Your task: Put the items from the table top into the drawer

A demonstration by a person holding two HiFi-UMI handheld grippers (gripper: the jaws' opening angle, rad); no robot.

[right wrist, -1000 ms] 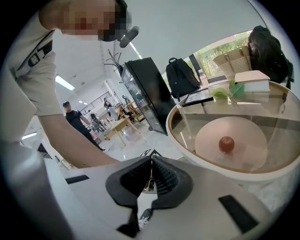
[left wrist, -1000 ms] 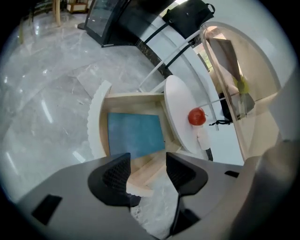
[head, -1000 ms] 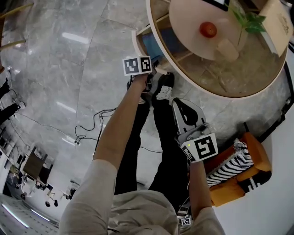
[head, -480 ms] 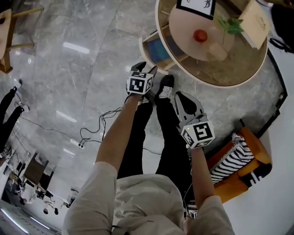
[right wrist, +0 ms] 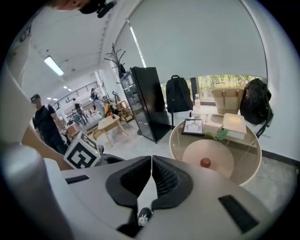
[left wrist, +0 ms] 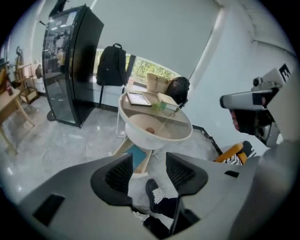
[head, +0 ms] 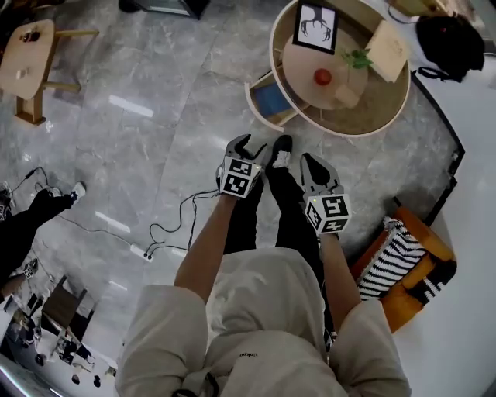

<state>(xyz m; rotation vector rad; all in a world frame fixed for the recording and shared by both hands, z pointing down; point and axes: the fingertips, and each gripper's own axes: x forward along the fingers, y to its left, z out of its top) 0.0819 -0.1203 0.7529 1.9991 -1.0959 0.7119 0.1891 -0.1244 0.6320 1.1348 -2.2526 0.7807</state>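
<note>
- Stool [head: 29, 62] stands far left on the grey floor; a cable [head: 167, 229] lies loose nearer the person.
- Left gripper [head: 246, 145] hangs over the floor, well short of the table; its jaws stand wide apart and empty; through the gap only floor and a shoe [left wrist: 153, 192] show.
- Drawer [head: 271, 99] stands pulled out below the table's left edge; its inside shows blue.
- Right gripper [head: 310, 160] is just beside the left one, not touching it; its jaws are closed pad to pad with nothing between them.
- Table [head: 372, 128] is round, beyond both grippers; all items are on it, none in the drawer.
- Red fruit [head: 322, 77] lies on the pale disc at the table's middle; the frame [head: 316, 23] lies at the far edge.
- Plant [head: 358, 57] stands right of the fruit; the book [head: 387, 50] lies just beside it.
- Backpack [head: 449, 43] sits on the floor past the table's right side.
- Armchair [head: 422, 256], orange with a striped cushion, stands at the person's right.
</note>
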